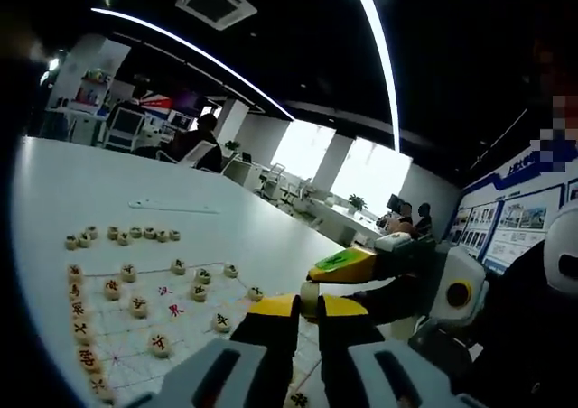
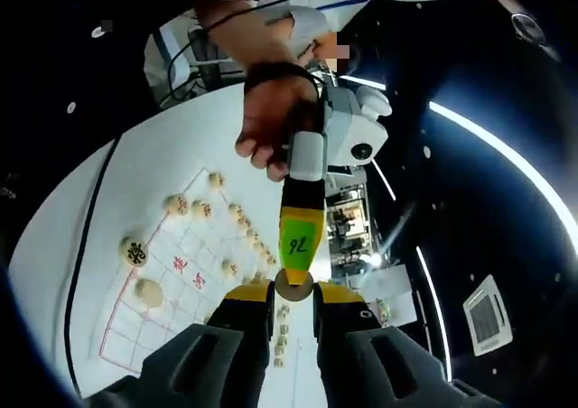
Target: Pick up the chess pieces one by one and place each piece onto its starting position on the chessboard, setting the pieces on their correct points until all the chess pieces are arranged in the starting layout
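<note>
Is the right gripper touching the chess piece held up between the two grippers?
Touching. In the right gripper view, the right gripper has its yellow-tipped jaws closed against both sides of the chess piece.

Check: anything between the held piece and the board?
Both claws, left and right, meet on the chess piece, so each crowds the other's path down. Below, the chessboard has open points. Nothing else visible stands between piece and board.
</note>
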Available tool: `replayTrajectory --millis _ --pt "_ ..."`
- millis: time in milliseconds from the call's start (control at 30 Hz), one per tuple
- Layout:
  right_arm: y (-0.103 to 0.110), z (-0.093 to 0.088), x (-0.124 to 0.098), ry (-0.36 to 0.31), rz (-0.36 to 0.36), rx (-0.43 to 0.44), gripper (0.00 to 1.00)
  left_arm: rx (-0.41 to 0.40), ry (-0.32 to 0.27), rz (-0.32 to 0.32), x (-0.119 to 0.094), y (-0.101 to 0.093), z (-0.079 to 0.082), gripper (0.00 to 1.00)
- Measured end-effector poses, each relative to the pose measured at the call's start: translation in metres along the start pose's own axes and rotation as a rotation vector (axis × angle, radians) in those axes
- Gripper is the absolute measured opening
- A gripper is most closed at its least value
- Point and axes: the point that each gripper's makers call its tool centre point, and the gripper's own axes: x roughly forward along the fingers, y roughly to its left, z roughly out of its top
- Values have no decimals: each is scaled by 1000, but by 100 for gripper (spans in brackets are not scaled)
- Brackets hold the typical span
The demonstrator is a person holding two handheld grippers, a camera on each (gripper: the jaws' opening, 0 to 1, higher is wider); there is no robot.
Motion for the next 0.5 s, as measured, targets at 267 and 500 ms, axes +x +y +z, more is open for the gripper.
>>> replayTrajectory --millis 267,500 --pt "16 -14 -1 15 90 245 28 171 -6 104 -11 20 8 11" --pt "29 -41 -6 35 210 1036 31 486 33 159 -18 18 9 11"
